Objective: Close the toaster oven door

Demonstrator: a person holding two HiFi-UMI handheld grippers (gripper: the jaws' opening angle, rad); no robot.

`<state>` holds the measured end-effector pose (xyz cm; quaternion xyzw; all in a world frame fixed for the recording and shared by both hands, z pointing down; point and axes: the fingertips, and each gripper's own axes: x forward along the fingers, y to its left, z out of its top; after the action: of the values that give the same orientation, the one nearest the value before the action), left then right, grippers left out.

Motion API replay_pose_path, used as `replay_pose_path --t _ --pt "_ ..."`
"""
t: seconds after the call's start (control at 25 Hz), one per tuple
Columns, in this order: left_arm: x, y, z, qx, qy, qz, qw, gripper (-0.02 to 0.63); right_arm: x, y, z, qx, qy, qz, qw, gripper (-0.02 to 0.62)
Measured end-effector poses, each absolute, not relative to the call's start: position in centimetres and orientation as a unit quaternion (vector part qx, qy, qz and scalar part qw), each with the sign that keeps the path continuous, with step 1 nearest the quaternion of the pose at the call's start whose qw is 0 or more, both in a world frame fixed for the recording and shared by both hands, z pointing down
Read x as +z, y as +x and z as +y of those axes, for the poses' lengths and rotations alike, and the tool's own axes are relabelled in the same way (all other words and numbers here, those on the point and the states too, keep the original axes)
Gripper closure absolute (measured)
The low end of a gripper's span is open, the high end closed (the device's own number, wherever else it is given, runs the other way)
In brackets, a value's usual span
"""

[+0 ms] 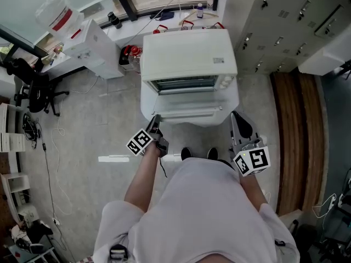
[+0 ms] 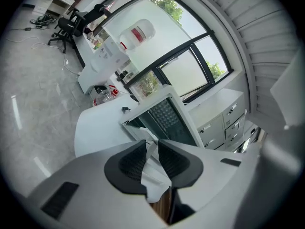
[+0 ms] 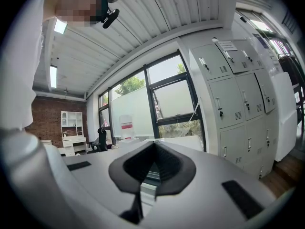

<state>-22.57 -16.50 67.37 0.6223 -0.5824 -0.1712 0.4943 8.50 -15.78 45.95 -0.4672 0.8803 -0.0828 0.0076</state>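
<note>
In the head view, the toaster oven [image 1: 189,53] has its door [image 1: 189,114] hanging open toward the person. The left tool [image 1: 156,122] is at the door's left front corner and the right tool [image 1: 237,118] is beside its right edge.

In the left gripper view, the left tool clamps the door's white lip. It should swing the door up along the hinge arc rather than pull it outward.

In the right gripper view, the right tool is closed and empty.

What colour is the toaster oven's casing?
White. The toaster oven shows best in the head view, seen from above.
</note>
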Motion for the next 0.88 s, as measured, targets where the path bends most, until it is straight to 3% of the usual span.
replay_pose_path --t 0.6,0.88 --pt "60.6 -24.4 -27.5 -0.171 0.669 -0.571 0.444 0.548 45.9 8.5 -16.6 -0.083 -0.472 0.877 0.011 0.588" --pt "61.2 -24.9 -28.9 -0.188 0.668 -0.552 0.462 0.503 45.8 8.8 -16.8 -0.083 -0.481 0.873 0.010 0.588"
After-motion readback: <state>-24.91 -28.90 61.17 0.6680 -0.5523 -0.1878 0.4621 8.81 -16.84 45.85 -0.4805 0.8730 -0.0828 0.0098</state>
